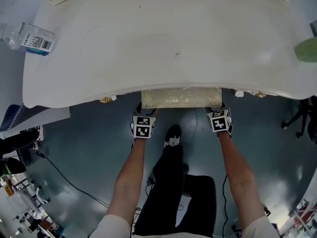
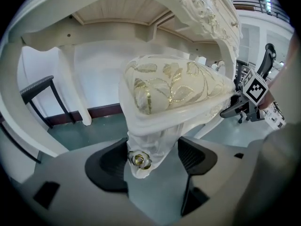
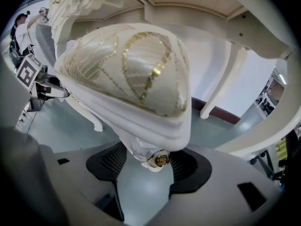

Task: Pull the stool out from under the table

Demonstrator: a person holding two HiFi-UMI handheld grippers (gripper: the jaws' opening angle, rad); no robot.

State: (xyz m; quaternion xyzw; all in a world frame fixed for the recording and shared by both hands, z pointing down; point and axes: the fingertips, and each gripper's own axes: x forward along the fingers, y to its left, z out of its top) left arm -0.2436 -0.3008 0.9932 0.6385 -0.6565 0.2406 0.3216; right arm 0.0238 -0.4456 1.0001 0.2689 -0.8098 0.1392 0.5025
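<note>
Head view, nearest: the person's legs in dark trousers, 1 shoe on the dark floor, 2 bare forearms stretched forward.
Left gripper: marker cube facing up, at the left front corner of the stool.
Right gripper: marker cube facing up, at the stool's right front corner.
Left gripper view: jaws apart, astride the stool's corner. The pad at the view's left touches the white frame beside a gold rosette. The other pad stands clear (a strip of floor shows in the gap).
Right gripper view: jaws closed on the stool's other corner, with a pad against each side of the white frame, just by its gold stud.
Stool: cream cushion with a gold leaf pattern on a white frame. Only its front edge pokes out past the table's edge in the head view; the rest sits underneath.
Table: white top with a curved front edge and small gold ornaments beneath the rim.
Farthest: 1 clear plastic bottle lying at the table's far left corner, and a green thing cut off at the right edge.
</note>
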